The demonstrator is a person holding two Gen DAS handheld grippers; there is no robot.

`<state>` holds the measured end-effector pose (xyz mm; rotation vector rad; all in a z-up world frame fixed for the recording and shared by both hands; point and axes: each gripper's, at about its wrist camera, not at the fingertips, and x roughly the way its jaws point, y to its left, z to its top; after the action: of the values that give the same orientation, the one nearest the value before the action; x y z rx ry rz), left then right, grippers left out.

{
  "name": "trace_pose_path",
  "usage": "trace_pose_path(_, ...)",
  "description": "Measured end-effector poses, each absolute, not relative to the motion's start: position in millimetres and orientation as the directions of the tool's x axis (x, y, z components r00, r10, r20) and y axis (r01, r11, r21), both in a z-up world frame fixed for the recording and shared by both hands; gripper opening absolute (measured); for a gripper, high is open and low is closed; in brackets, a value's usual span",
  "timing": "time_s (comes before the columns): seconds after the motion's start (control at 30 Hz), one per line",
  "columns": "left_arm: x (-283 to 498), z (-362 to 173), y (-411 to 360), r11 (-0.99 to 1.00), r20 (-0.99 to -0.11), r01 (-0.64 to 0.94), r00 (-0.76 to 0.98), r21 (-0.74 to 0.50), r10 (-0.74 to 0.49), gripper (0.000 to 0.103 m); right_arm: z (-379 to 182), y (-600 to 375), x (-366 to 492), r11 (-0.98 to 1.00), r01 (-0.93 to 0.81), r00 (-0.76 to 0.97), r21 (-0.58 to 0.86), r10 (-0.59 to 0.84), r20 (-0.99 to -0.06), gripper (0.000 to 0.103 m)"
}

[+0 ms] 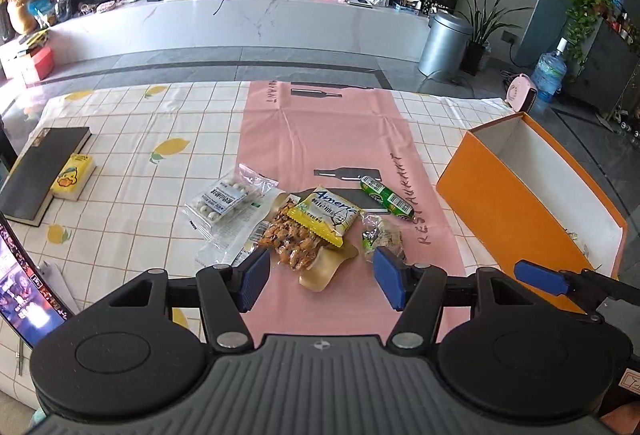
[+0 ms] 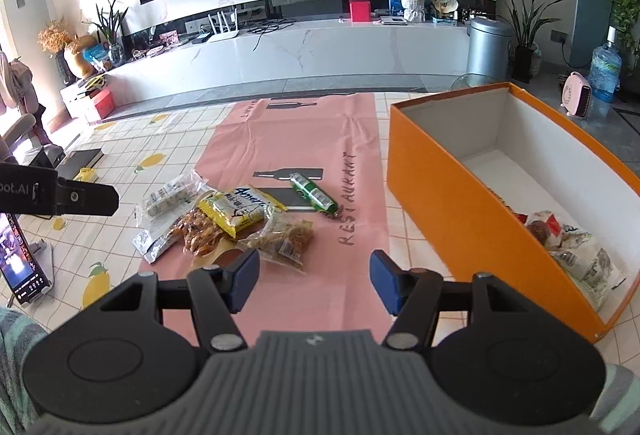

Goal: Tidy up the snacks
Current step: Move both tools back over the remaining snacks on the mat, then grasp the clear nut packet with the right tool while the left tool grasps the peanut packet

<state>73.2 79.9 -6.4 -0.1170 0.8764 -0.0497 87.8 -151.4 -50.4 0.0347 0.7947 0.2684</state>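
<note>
Several snack packs lie heaped on the pink cloth [image 1: 320, 139]: a yellow packet [image 1: 326, 215] on top of a bag of brown nuts [image 1: 294, 243], a clear bag of white balls [image 1: 224, 203], a small clear pack [image 1: 384, 233] and a green sausage stick [image 1: 386, 197]. My left gripper [image 1: 318, 281] is open just in front of the pile, nothing between its pads. My right gripper [image 2: 314, 281] is open too, hovering over bare pink cloth [image 2: 304, 139] near the small clear pack [image 2: 284, 239]. The orange box [image 2: 452, 203] holds a few snack bags [image 2: 576, 251].
A black book [image 1: 40, 175] and a yellow duck tissue pack [image 1: 74, 177] lie at the table's left. A phone on a stand [image 2: 20, 259] shows at the left edge. The orange box [image 1: 500, 195] stands on the right; the right gripper's finger [image 1: 540, 277] pokes in beside it.
</note>
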Motion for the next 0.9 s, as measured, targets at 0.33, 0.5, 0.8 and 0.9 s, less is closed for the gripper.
trace_pose_path(0.33,99.0,-36.4,105.9,0.979,-0.786,-0.028,0.600,-0.203,-0.146,0.070,-69.0,-113.6,120.8,0.953,-0.290,0.636,0.084,0.257,-0.728,0.059)
trace_pose_path(0.5,109.7,-54.3,115.0,0.973,-0.808,-0.051,0.568,-0.225,-0.157,0.070,-81.3,-99.8,138.3,0.946,-0.316,0.615,0.070,0.261,-0.744,0.059)
trace_pose_path(0.8,127.8,-85.7,118.1,0.965,-0.836,-0.092,0.523,-0.247,-0.165,0.070,-105.5,-91.4,166.6,0.948,-0.309,0.589,0.073,0.251,-0.768,0.058)
trace_pose_path(0.9,133.5,-94.9,119.3,0.957,-0.841,-0.114,0.512,-0.267,-0.173,0.070,-111.9,-88.8,174.9,0.950,-0.300,0.582,0.085,0.253,-0.773,0.058)
